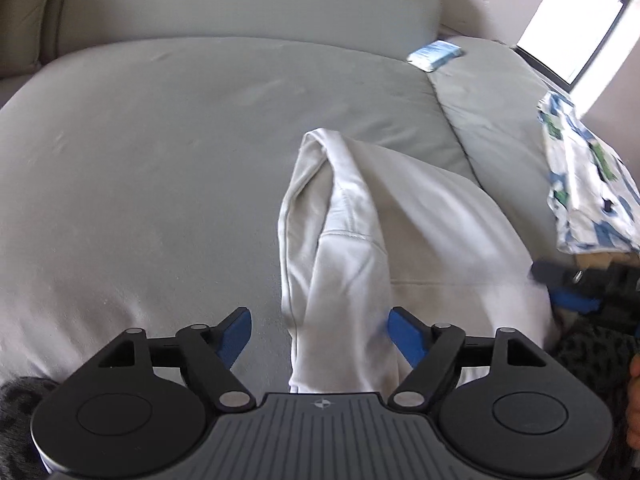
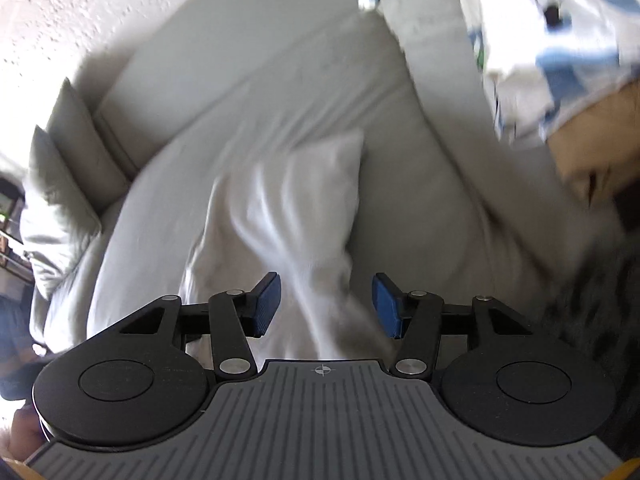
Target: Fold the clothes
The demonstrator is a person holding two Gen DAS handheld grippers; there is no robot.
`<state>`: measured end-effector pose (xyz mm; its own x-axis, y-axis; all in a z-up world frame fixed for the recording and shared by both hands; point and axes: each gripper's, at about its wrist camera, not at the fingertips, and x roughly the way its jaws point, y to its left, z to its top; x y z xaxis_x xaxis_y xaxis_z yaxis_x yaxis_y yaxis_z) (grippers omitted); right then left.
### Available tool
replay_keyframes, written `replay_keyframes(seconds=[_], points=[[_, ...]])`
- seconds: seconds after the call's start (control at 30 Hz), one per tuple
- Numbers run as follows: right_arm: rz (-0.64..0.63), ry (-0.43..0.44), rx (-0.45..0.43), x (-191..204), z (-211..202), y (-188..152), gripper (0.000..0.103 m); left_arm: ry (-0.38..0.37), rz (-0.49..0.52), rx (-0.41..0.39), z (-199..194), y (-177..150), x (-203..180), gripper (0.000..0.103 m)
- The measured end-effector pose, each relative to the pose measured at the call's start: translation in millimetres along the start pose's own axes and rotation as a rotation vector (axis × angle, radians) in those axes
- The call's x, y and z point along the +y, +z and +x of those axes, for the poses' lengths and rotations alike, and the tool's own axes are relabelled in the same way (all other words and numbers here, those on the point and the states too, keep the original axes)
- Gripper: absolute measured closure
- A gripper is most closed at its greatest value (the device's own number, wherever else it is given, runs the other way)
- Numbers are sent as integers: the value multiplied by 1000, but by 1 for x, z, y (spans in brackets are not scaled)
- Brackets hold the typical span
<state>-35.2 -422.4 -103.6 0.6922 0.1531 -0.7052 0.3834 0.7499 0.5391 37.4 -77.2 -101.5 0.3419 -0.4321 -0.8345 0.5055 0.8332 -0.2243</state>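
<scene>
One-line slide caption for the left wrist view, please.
Left gripper open above a folded white garment on the grey couch cushion.

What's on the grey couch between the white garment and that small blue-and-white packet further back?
Nothing: only bare grey couch cushion separates the folded white garment from the blue-and-white packet, seen in the left wrist view.

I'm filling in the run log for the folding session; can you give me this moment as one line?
stage: fold released | left hand-held gripper: open | right hand-held gripper: open | white garment: lying folded on grey couch
</scene>
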Motion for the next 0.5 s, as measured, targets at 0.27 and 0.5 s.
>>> replay_keyframes(seconds=[0.27,0.5], points=[[207,48,-10,-29,44,57,46,0,23,26,44,18,-34,31],[308,90,77,-43,115,83,98,-25,32,31,38,19,-29,31]])
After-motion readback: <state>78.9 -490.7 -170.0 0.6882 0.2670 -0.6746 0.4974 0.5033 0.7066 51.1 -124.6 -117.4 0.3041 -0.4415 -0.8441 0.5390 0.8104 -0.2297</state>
